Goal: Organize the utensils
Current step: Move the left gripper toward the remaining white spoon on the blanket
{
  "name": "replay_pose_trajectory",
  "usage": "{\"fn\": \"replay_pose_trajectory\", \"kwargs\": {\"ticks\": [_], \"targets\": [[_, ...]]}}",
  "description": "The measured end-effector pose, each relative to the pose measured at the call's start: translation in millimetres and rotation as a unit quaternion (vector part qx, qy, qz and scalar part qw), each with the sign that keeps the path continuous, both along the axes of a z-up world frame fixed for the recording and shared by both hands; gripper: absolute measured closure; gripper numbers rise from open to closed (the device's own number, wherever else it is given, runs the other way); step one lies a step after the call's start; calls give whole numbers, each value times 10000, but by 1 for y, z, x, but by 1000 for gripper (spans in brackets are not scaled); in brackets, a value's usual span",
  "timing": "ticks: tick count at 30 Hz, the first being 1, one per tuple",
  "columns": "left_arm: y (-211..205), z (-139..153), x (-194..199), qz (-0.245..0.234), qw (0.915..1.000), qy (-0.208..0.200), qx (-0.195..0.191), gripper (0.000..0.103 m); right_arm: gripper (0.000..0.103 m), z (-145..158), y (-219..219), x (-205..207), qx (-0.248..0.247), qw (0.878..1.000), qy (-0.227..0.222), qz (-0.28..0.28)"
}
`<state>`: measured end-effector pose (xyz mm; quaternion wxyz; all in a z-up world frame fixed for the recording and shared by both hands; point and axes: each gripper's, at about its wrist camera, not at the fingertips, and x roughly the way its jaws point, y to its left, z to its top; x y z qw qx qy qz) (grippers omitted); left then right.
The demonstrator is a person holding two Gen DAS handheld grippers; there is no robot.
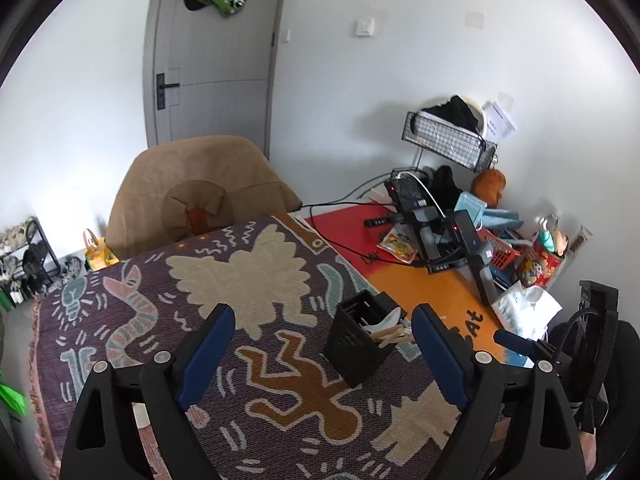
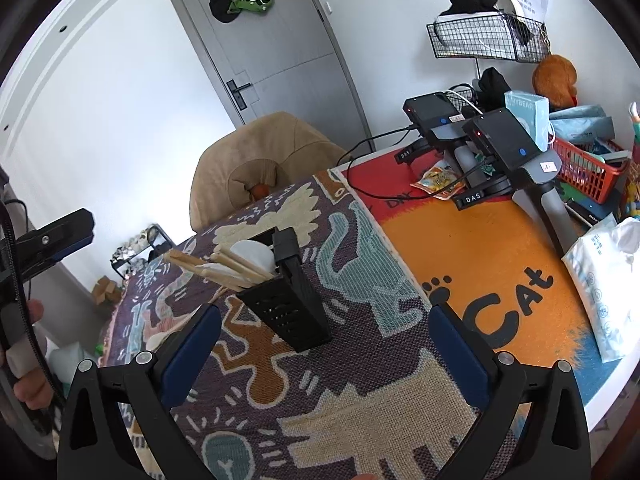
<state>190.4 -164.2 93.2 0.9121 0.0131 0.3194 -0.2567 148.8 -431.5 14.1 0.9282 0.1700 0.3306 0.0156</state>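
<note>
Both grippers hover over the patterned blanket [image 1: 256,280] that covers the near part of the table, and both stand with their blue-padded fingers spread wide, released, gripping nothing. On the left gripper [image 1: 324,328] the left finger [image 1: 208,352] and the right one are well apart, and between them only the blanket and the black utensil holder [image 1: 356,344] show; the holder stands farther off, toward the right finger, and neither pad touches it. The right gripper [image 2: 326,332] is just as wide open, its fingers [image 2: 460,356] flanking bare blanket, with the same holder beyond and a little left of centre, again untouched. The holder stands on the blanket near the seam where it meets the orange mat [image 2: 480,248] with the word "Cat" on it. Inside the holder are a bundle of wooden chopsticks [image 2: 224,266] leaning out to the left and a white spoon [image 2: 252,254] behind them. At the left edge of the right wrist view a person's hand [image 2: 28,360] grips the handle of the other gripper. Far off on the mat stand two dark devices on grey stands [image 2: 516,148], a red basket [image 2: 588,172] and a white plastic bag [image 2: 608,280] at the right.
</note>
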Motion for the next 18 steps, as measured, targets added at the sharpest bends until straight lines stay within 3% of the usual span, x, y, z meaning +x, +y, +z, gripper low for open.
{"fn": "replay_pose_trajectory", "kwargs": {"ticks": [4,11,18], "targets": [[21,-4,-7,163,9997,-96,-150,8,0,2,10,-4,41,10000,-59,37],[55,-13,-22,501,9980,-313,-228,6,0,12,33,-13,-374,9987,-316,-108],[91,-25,-33,760,9956,-345,-432,2,0,17,63,-19,-511,9971,-540,133]]}}
